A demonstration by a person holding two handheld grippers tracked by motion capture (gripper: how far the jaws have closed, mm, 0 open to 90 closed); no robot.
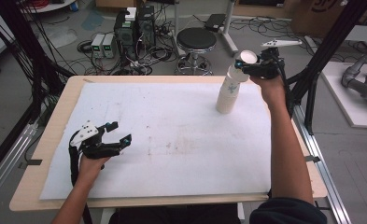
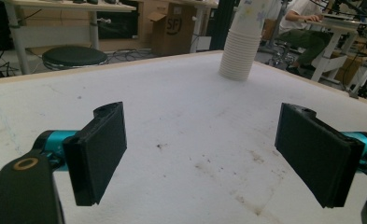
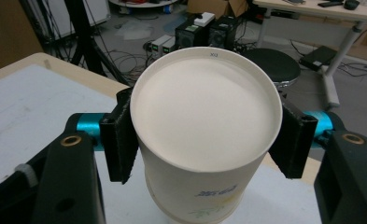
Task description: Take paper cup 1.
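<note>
One white paper cup [image 3: 204, 135] is pinched between the two black pads of the right tongs [image 1: 247, 64], just above the tall stack of white paper cups [image 1: 228, 95] on the white-covered counter [image 1: 172, 140]. The left tongs [image 1: 118, 132] are spread wide with nothing between them, well apart from that stack.

High view: overhead from person's side, facing forward-down, whole table [image 1: 55, 140] in frame. Left gripper view: low, near the mat, looking ahead to the paper cup stack [image 2: 242, 46]. Right gripper view: close above that same stack [image 3: 204, 140].
</note>
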